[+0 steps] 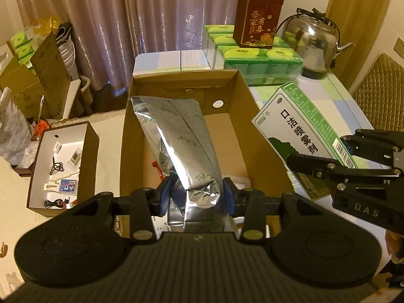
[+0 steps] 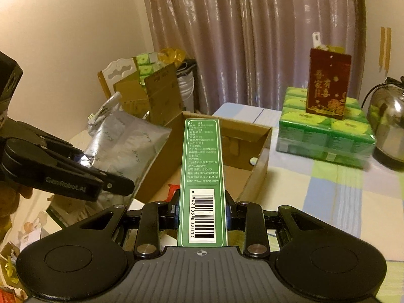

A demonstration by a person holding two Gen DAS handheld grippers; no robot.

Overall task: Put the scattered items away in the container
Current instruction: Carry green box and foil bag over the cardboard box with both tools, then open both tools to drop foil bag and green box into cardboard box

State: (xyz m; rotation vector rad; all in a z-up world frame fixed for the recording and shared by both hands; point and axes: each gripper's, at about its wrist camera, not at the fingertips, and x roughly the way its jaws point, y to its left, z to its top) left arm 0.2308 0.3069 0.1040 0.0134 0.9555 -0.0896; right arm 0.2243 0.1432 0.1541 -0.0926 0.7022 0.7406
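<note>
An open cardboard box [image 1: 240, 85] stands on the table; it also shows in the right wrist view [image 2: 260, 151]. My left gripper [image 1: 197, 197] is shut on a silver foil pouch [image 1: 181, 136] and holds it over the box's inside. The pouch also shows at the left of the right wrist view [image 2: 126, 144]. My right gripper [image 2: 202, 209] is shut on a green and white medicine box [image 2: 202, 156], held above the cardboard box's near right side. The medicine box shows at the right in the left wrist view [image 1: 300, 128]. A red wrapper [image 1: 157, 170] lies inside the cardboard box.
A pack of green tissues [image 1: 255, 58] with a red carton [image 1: 256, 22] on it stands behind the box. A steel kettle [image 1: 313, 43] is at the back right. A smaller box of small parts [image 1: 63, 166] sits to the left. More cartons [image 1: 38, 75] are stacked by the curtain.
</note>
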